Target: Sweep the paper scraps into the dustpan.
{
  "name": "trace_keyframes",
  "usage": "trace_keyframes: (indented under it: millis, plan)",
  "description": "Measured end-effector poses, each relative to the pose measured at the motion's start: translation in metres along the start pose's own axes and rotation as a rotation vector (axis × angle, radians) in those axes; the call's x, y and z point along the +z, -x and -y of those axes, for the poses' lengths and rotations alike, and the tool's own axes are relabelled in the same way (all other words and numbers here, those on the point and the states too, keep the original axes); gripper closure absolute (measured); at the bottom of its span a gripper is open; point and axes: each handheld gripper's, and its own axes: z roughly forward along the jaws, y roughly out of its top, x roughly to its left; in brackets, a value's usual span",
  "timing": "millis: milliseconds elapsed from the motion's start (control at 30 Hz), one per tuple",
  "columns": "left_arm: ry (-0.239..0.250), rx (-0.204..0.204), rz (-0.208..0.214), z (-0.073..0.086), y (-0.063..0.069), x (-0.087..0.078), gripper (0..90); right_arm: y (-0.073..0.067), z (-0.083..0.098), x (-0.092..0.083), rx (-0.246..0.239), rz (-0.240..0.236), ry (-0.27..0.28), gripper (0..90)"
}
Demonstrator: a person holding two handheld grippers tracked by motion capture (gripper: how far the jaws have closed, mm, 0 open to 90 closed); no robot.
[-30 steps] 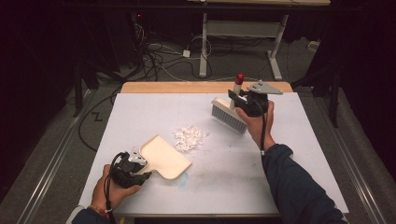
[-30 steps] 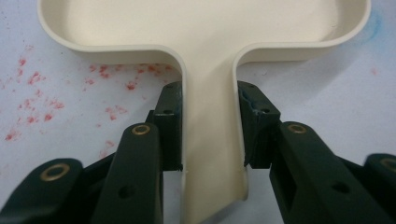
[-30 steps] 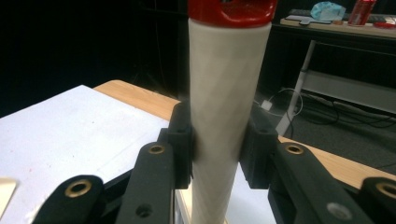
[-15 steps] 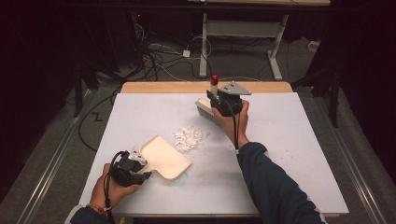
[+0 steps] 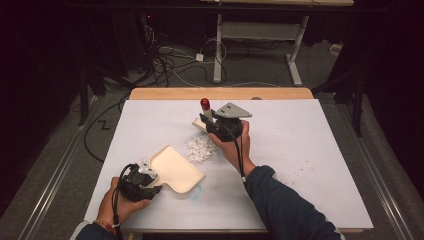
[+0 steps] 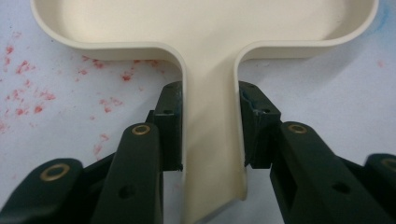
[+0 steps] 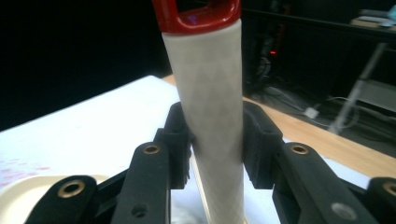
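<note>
Cream plastic dustpan (image 5: 175, 169), flat on white worktop (image 5: 310, 150), handle clamped in left claw (image 6: 212, 140). White-handled brush with red cap (image 7: 208, 93), gripped by right claw (image 7: 215, 154), head beside small heap of white scraps (image 5: 202, 148). Heap between brush and pan mouth, unswept. Pan empty. Progress judged early: tools in hand, sweeping and collecting remaining.
</note>
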Motion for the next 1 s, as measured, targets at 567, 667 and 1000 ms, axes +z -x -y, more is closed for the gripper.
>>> trace_keyframes:
  millis: [567,667,1000]
  plan:
    - [0.001,0.004,0.001,-0.004,0.004,0.003,63.2,-0.049,-0.003,-0.013,-0.015,-0.170,-0.002,68.1]
    - [0.003,0.004,0.000,-0.005,0.005,0.003,63.2,-0.060,-0.003,-0.014,-0.024,-0.188,-0.002,68.4]
    - [0.004,0.004,-0.007,-0.005,0.007,0.003,63.2,-0.086,-0.010,-0.016,-0.045,-0.246,0.023,70.2]
